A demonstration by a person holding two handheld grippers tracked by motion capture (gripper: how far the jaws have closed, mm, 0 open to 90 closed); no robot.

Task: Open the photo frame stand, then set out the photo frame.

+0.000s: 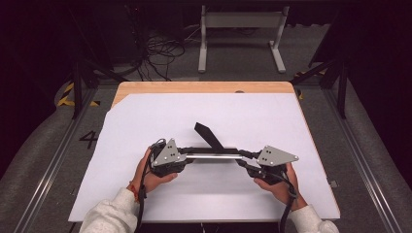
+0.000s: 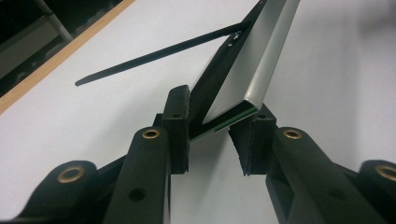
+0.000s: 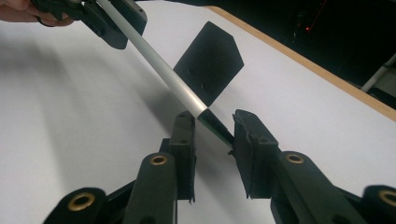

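Observation:
A thin flat panel, silver on one face and black on the other, hangs level just above the white sheet between my two grippers. A black flap sticks out from its back toward the far side. My left gripper is shut on the panel's left end; in the left gripper view the panel sits tilted between the pads. My right gripper is shut on the right end. In the right gripper view the panel's edge runs from the pads toward the left gripper, with the flap behind.
A white sheet covers most of the wooden table, whose bare wood shows along the far edge. Metal rails run along both sides. Beyond the table lie floor cables and a white stand.

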